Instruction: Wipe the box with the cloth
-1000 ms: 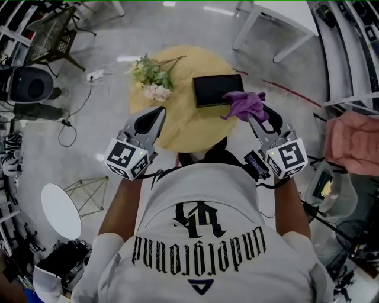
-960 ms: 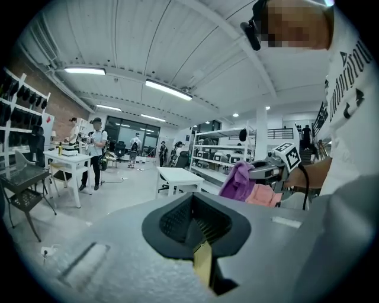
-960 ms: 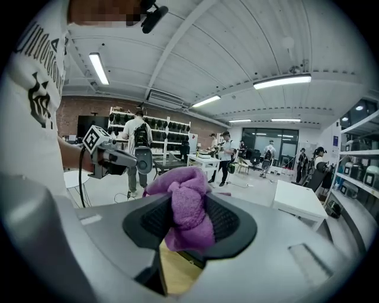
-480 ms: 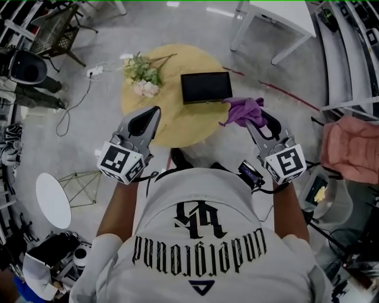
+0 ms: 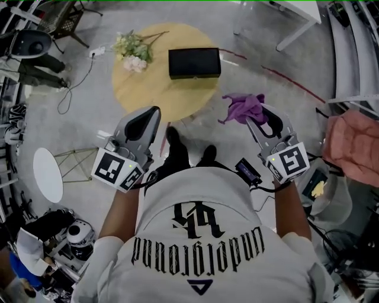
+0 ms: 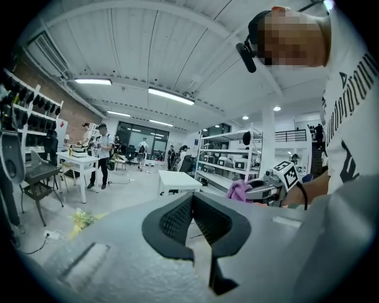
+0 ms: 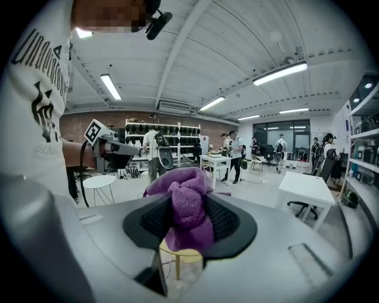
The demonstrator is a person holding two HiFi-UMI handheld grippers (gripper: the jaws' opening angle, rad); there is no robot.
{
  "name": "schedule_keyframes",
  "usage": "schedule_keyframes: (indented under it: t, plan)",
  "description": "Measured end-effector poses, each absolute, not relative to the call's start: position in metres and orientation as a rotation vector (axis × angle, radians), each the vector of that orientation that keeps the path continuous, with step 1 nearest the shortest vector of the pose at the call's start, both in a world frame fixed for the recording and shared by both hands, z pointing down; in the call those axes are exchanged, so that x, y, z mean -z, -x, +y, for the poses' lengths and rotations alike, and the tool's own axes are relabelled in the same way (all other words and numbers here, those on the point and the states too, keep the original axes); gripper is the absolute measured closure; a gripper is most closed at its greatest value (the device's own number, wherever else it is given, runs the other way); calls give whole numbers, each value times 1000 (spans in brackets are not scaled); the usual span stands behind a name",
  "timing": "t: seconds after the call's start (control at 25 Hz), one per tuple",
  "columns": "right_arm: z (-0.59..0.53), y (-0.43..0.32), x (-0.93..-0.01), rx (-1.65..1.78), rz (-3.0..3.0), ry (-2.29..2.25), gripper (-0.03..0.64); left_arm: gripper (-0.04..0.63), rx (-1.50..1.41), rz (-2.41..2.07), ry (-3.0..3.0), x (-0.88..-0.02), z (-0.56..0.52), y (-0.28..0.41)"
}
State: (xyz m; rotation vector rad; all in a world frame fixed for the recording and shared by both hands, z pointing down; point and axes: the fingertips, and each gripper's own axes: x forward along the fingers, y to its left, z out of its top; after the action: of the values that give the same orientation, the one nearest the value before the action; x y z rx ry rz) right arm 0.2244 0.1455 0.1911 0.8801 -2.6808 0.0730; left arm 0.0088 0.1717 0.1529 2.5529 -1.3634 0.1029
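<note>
A black box (image 5: 194, 63) lies on the round yellow table (image 5: 142, 89) at the top of the head view. My right gripper (image 5: 256, 121) is shut on a bunched purple cloth (image 5: 244, 106), held over the floor to the right of the table and apart from the box. The cloth (image 7: 185, 208) fills the closed jaws in the right gripper view. My left gripper (image 5: 155, 112) is shut with nothing between its pads, over the floor at the table's near edge. Its jaws (image 6: 191, 198) meet tip to tip in the left gripper view.
A bunch of flowers (image 5: 131, 48) lies on the table's left side. The person's shoes (image 5: 188, 155) stand on the grey floor below the table. A small white round table (image 5: 47, 174) is at the left, a white desk (image 5: 284, 18) at the top right, shelving along the right edge.
Both grippers and the person have drawn back from the table, so table and box sit farther up the head view. The cloth has left the box's edge and hangs over the floor.
</note>
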Motion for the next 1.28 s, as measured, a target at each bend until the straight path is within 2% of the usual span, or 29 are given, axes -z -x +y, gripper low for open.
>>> schedule_keyframes:
  t: [0.56, 1.28]
  plan:
    - [228, -229, -173, -58, -2705, -912, 469, 589, -117, -1348, -2627, -139, 248, -23]
    - [393, -122, -148, -1, -2682, -1058, 471, 589, -59, -1265, -2721, -121, 392, 79]
